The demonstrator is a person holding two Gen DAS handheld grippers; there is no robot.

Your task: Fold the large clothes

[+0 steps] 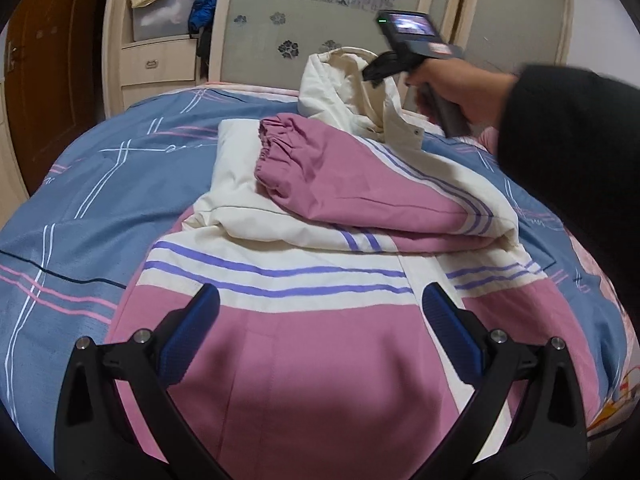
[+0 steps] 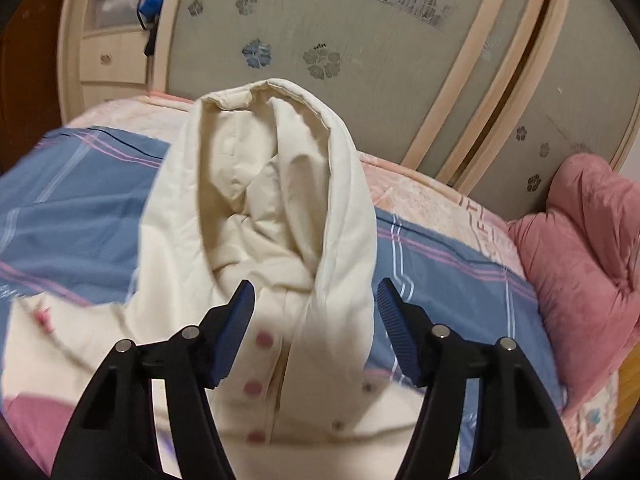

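Jacket point(image 1: 304, 352) lies lengthwise, hood point(image 2: 276, 184) seemingly farthest; both hand-held grippers spread, empty.

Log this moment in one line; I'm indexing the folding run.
stage: sleeves folded | jacket: on bed | left gripper: open above jacket | right gripper: open around hood

The left wrist camera sits just behind the left gripper point(image 1: 320, 312) and looks down at a slant across the jacket point(image 1: 312, 360) on the bed point(image 1: 80, 208), towards the wardrobe point(image 1: 320, 12). It also takes in the right gripper point(image 1: 374, 70) farther off at the hood point(image 1: 340, 80). The right wrist camera looks along its own fingers from close above that hood point(image 2: 276, 184), facing the same wardrobe point(image 2: 360, 60). Both views share hood, bedcover and wardrobe doors.
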